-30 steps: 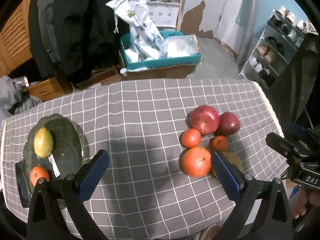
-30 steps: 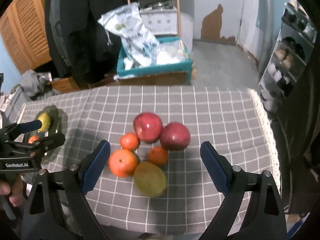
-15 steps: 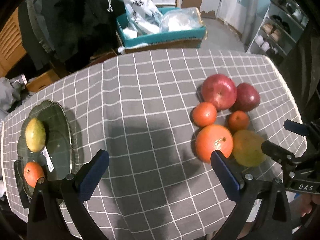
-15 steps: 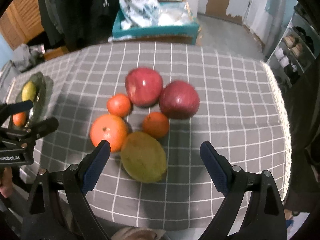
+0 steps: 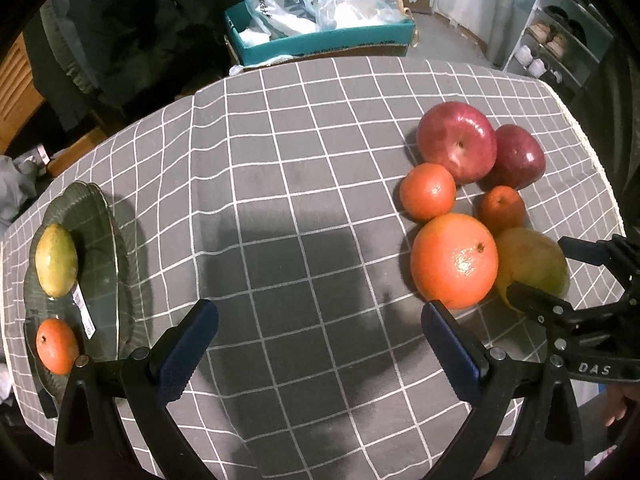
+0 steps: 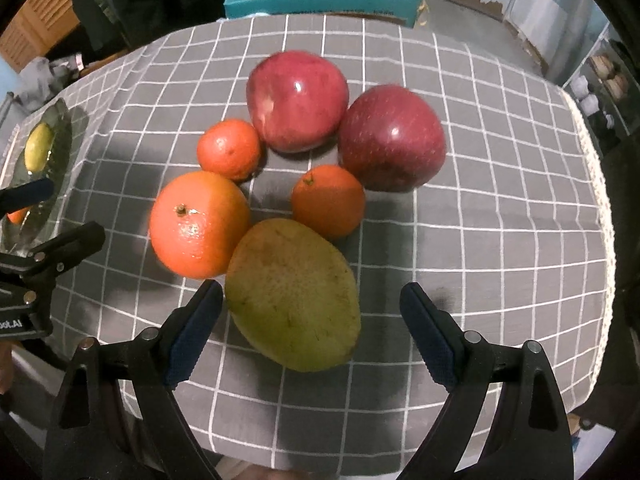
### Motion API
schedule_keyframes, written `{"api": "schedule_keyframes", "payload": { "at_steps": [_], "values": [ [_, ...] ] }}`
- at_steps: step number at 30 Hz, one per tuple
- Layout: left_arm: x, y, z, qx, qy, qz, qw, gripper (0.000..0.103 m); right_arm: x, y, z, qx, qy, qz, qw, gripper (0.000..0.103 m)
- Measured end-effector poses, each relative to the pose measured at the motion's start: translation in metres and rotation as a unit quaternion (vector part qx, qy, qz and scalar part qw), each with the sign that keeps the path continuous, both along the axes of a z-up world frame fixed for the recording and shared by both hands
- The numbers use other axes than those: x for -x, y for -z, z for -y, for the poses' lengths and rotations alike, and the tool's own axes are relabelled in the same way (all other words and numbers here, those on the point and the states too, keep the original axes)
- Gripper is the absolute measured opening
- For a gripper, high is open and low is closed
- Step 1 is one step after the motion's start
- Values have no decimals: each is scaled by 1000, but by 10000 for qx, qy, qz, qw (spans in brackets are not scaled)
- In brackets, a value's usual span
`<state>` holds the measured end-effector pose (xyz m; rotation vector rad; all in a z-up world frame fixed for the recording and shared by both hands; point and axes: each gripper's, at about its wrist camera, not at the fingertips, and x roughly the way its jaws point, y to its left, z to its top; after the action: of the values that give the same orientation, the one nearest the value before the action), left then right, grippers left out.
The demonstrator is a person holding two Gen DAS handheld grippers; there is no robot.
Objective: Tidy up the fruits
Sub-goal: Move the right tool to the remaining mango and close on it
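A green mango [image 6: 294, 300] lies nearest in the right wrist view, with a big orange [image 6: 199, 224], two small tangerines [image 6: 229, 149] [image 6: 328, 201] and two red apples [image 6: 297, 101] [image 6: 391, 138] behind it. My right gripper [image 6: 311, 307] is open, its fingers on either side of the mango, not touching it. My left gripper [image 5: 319, 325] is open and empty over bare cloth, left of the big orange [image 5: 454, 260]. A dark green plate [image 5: 100, 240] at the far left holds a mango [image 5: 56, 260] and a tangerine [image 5: 57, 345].
The table has a grey checked cloth [image 5: 288, 168]; its right edge lies close to the fruit pile. A teal box [image 5: 320, 36] with plastic bags stands on the floor behind the table. A shoe rack [image 5: 560, 40] is at the far right.
Both grippers have moved forward and down towards the table. The right gripper has closed in on the green mango, which now sits between its open fingers. The fruits have not moved.
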<state>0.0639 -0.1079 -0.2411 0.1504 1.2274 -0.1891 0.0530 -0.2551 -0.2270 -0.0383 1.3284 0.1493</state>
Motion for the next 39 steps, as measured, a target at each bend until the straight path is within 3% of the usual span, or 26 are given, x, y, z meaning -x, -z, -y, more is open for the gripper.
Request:
{"api": "schedule_keyframes", "payload": {
  "at_steps": [6,19,29,39],
  "values": [
    [0,2,5,1,100,-13,9999,102,-4,14,3,-467,102,-236,9986,71],
    [-6,5,30,264,313,-87,9991,102,10,4,42,-301,591,-106,9977,70],
    [-10,17,68,251,614,-149,9977,102,13,-13,79,-246,1174,376,9921,71],
    [-22,34,81,390,540,-292,9974,102,7,-11,90,-281,1454,501,9877,71]
  ]
}}
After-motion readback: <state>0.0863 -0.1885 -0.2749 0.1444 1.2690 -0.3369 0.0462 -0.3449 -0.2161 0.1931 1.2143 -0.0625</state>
